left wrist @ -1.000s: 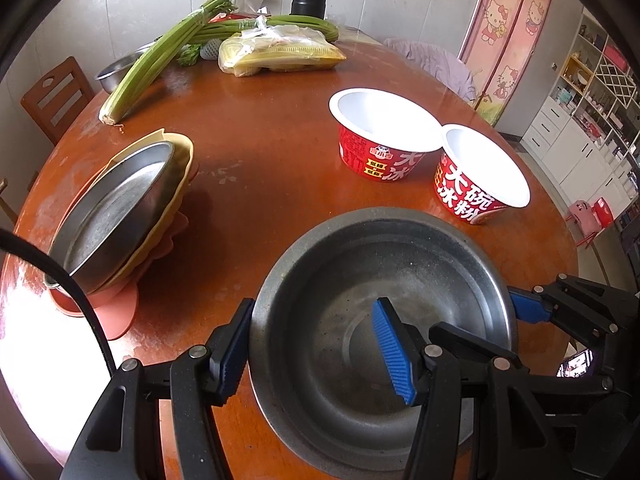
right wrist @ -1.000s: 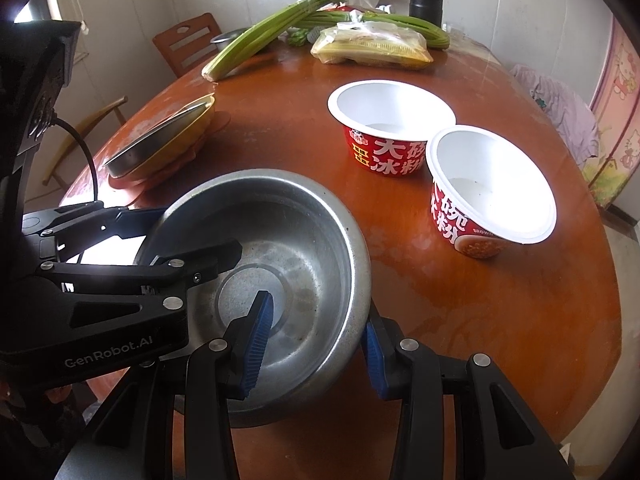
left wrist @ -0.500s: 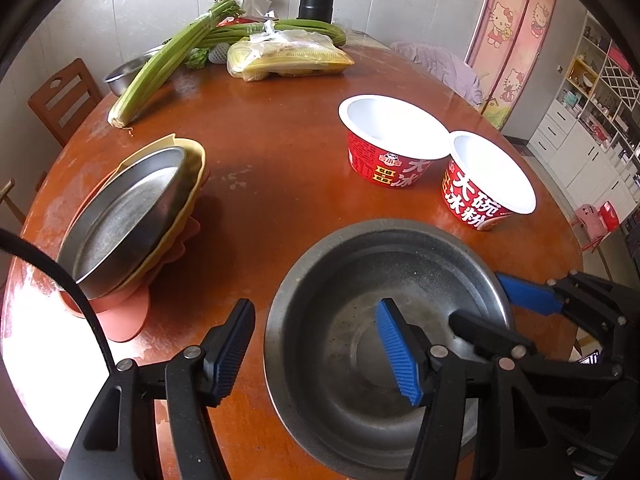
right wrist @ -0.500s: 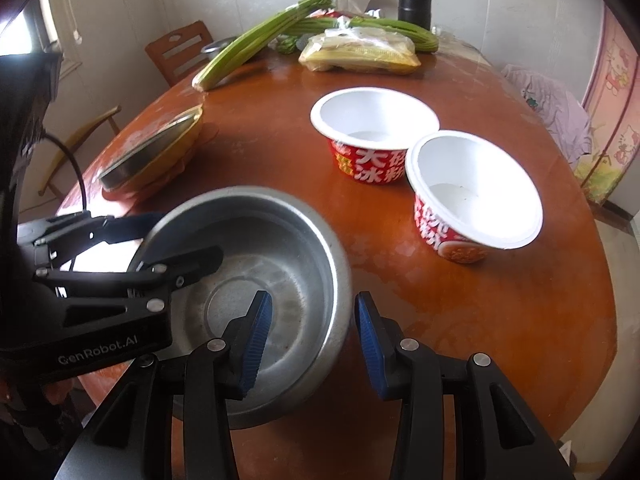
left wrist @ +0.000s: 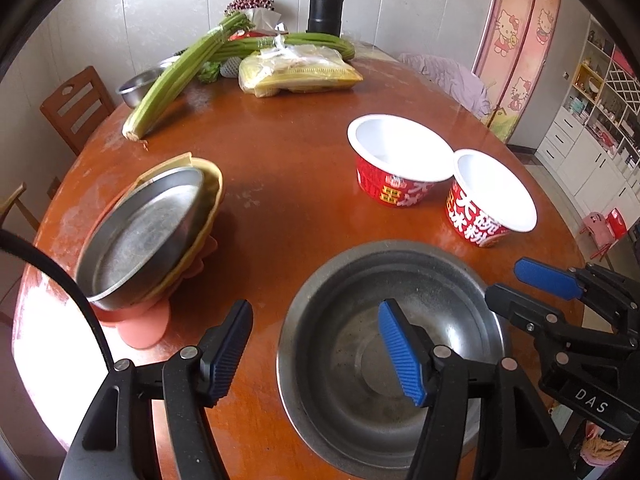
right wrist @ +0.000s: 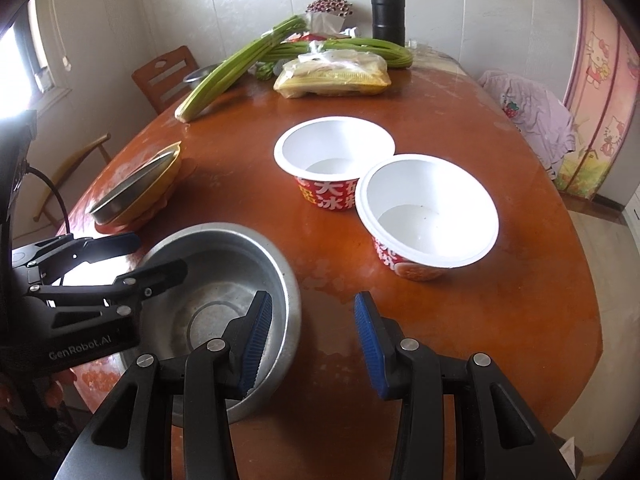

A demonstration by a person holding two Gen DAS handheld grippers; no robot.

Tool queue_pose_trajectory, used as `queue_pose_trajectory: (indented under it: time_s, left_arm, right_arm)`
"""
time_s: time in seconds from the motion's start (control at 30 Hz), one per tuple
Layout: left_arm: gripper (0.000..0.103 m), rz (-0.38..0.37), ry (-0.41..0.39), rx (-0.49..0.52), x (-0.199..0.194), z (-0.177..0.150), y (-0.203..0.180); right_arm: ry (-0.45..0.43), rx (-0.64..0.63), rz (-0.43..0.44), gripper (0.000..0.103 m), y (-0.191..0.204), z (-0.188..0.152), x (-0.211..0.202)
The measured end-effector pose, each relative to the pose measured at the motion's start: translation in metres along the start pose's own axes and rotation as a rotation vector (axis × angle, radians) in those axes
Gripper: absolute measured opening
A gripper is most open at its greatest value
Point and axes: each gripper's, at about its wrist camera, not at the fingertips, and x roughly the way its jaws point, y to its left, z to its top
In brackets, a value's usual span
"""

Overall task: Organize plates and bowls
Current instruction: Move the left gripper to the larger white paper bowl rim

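Observation:
A large steel bowl (left wrist: 360, 344) (right wrist: 208, 304) rests on the round wooden table near its front edge. My left gripper (left wrist: 316, 356) is open; its right finger is over the bowl, its left finger outside the rim. My right gripper (right wrist: 312, 340) is open, straddling the bowl's right rim without gripping it. Two empty red-and-white paper bowls (left wrist: 396, 160) (left wrist: 492, 200) (right wrist: 332, 156) (right wrist: 428, 208) stand side by side behind. A steel plate on a yellow plate on pink mats (left wrist: 148, 228) (right wrist: 136, 188) sits at the left.
Celery stalks (left wrist: 180, 76), a bag of noodles (left wrist: 296, 72), a small steel bowl (left wrist: 136, 88) and a black flask (left wrist: 325, 8) lie at the table's far side. Wooden chairs (left wrist: 76, 104) stand at the left. The table edge (right wrist: 580, 320) is close on the right.
Both grippers have let go of the steel bowl's rim, opened wider and drawn back. The bowl now sits on the table.

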Motion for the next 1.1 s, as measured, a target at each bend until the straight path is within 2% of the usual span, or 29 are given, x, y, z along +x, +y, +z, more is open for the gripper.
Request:
queue_pose_trajectory:
  time_s: [0.27,0.77,0.93,1.1]
  left_arm:
    - [0.065,-0.004,-0.043,0.019,-0.015,0.014,-0.008]
    - [0.065,-0.09,-0.071,0.094,-0.021,0.052,-0.057]
    - [0.065,-0.119,-0.06,0.108,-0.013,0.065,-0.075]
    - [0.065,-0.138,-0.014,0.102,0.004,0.076,-0.087]
  right_arm:
    - [-0.04,0.039,-0.016,0.044,-0.018,0.005,-0.013]
    - [-0.106,0.108,-0.061,0.045,-0.064,0.021,-0.035]
    - [-0.108,0.125,-0.091,0.044,-0.08,0.026,-0.037]
    - [-0.1,0.131,-0.108,0.045,-0.095,0.032,-0.034]
